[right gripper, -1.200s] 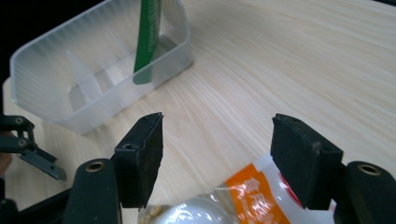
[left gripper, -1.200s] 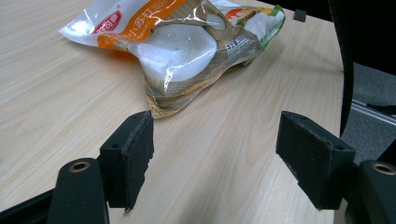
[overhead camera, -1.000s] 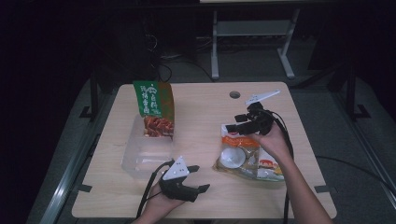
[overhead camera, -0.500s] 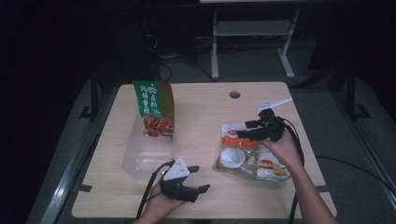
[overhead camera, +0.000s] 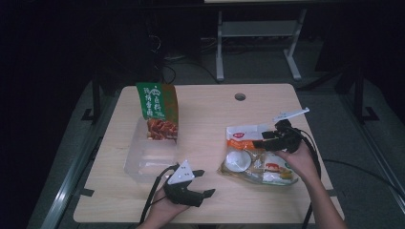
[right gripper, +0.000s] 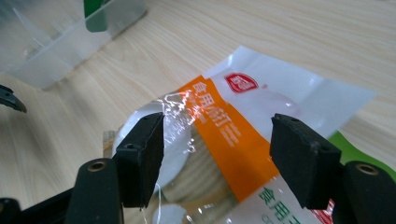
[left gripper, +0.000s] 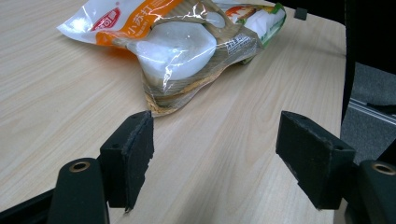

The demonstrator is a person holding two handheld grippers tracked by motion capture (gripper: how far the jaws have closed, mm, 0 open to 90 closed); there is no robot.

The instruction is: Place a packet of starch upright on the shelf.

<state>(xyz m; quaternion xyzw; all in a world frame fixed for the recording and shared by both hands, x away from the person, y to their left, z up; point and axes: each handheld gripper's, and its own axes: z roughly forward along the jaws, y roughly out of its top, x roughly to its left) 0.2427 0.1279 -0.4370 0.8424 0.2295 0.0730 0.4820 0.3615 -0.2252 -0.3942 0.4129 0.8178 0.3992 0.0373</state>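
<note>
On the wooden table, right claw gapes over the snack bag — left claw rests agape.

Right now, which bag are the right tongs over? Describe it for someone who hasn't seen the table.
On the wooden table, look to the right half, beside the person's right hand. The flat food packet lying there has an orange band and clear film showing white contents, unlike the green bag standing in the clear bin.

The left tool sits low at six o'clock, jaws apart; the right tool, at three o'clock, seems equally spread.
</note>
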